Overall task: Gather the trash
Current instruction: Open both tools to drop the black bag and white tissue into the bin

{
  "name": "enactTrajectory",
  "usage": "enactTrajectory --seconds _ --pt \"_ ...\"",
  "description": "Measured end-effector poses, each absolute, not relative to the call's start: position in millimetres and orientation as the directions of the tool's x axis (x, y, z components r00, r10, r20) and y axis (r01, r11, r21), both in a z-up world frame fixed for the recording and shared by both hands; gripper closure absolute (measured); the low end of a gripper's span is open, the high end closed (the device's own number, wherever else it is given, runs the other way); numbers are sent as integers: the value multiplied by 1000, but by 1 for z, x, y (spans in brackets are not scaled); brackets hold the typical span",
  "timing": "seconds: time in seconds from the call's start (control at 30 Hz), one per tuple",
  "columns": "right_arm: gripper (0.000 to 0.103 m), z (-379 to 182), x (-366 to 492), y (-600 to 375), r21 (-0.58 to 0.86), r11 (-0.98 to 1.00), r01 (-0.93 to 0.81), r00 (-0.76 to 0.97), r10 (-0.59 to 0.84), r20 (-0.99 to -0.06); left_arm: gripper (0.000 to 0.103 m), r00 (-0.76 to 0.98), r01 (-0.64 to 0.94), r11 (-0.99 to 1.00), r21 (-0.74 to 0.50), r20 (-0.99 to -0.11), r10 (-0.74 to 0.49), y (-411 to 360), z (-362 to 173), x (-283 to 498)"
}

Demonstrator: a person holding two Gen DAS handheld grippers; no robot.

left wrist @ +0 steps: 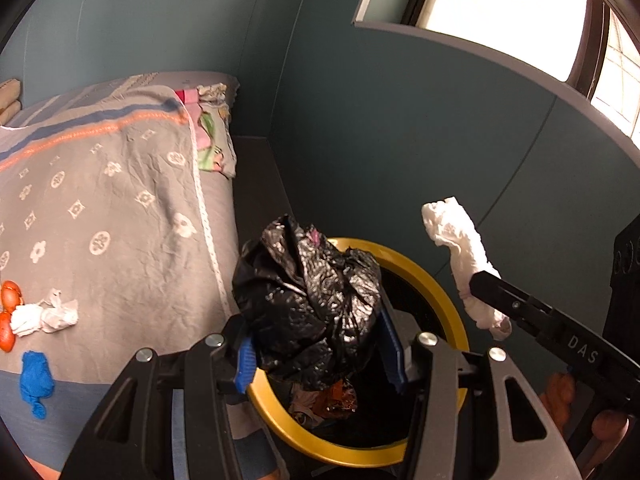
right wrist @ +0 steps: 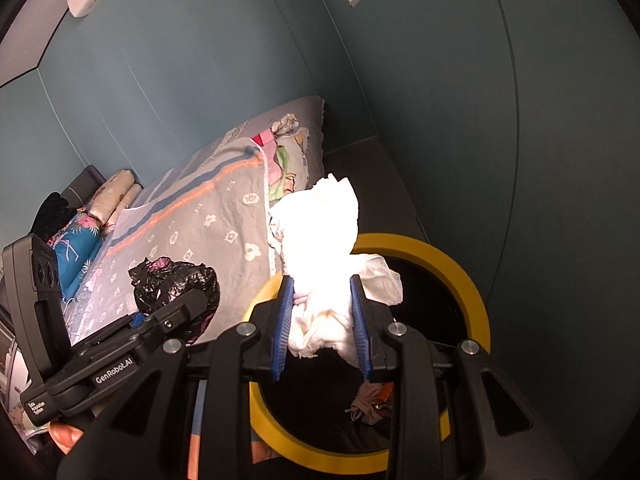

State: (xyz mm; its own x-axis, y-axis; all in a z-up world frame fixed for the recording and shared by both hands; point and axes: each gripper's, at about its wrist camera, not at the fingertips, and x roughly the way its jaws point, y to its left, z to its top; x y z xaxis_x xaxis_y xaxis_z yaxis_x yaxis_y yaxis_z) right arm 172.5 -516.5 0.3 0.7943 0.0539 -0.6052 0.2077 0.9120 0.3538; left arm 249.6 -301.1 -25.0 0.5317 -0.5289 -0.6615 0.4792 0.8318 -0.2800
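My left gripper [left wrist: 320, 344] is shut on a crumpled black plastic bag [left wrist: 308, 296], held over the near left part of a round bin with a yellow rim [left wrist: 444, 280]. My right gripper [right wrist: 322, 320] is shut on a wad of white tissue [right wrist: 320, 236], above the same bin's yellow rim [right wrist: 472, 280]. From the left wrist view the tissue [left wrist: 460, 256] hangs right of the bin in the right gripper's black fingers [left wrist: 512, 304]. Some trash [right wrist: 370, 400] lies in the bin's dark bottom. On the bed lie crumpled white paper [left wrist: 44, 316], orange scraps [left wrist: 10, 296] and a blue glove [left wrist: 36, 380].
A bed with a grey patterned cover [left wrist: 120, 208] stands left of the bin, with pillows and folded cloth [right wrist: 112, 196] at its head. Teal walls [left wrist: 400, 120] close in behind and to the right. A window [left wrist: 500, 4] sits high on the right.
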Motion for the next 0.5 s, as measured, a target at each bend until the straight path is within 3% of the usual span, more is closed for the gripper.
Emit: enactTrajectory --seconds 0.33,0.5 --pt "75 -25 183 -525 376 893 247 765 59 -642 54 462 492 815 -306 -702 -542 -322 -55 257" --pt "66 -33 181 -531 389 883 261 757 62 -650 47 443 485 814 -321 -712 -544 -320 -61 259"
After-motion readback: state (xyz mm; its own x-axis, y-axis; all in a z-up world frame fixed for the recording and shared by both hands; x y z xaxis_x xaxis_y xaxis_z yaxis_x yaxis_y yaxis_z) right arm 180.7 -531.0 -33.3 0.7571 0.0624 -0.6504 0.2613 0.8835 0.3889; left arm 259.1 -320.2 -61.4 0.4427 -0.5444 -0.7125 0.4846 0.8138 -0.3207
